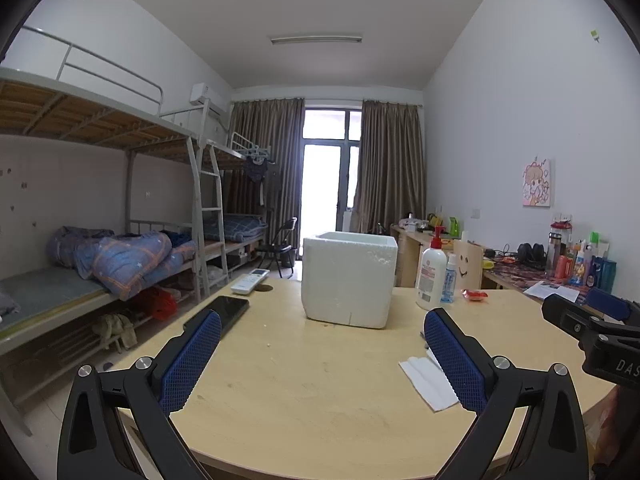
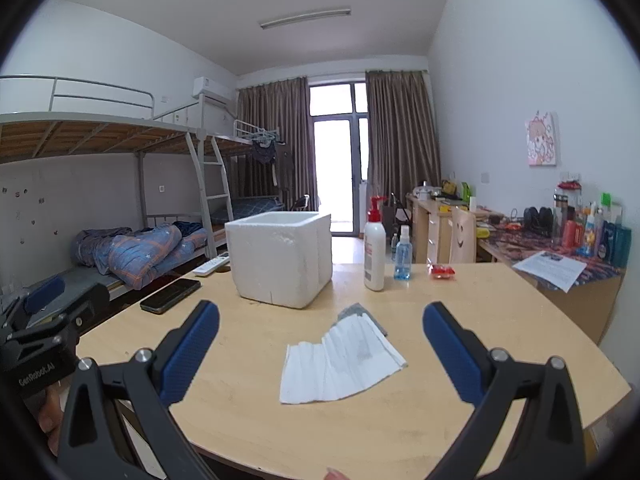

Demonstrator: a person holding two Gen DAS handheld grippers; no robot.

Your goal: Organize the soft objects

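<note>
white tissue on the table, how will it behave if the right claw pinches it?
The tissue lies flat, thin and creased, so it is probably floppy and would drape from one pinched edge. It looks very light, so a push may slide or bunch it on the smooth table. The open right claw may struggle to get under it.

Tissue (image 2: 340, 360) lies flat before foam box (image 2: 280, 256).

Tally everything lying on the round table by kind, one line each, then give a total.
Foam box: 1
Bottles: 2, the pump bottle and the spray bottle
Phone: 1
Remote control: 1
Red packet: 1
White tissue: 1
Grey cloth, partly under the tissue: 1
Total: 8
</note>
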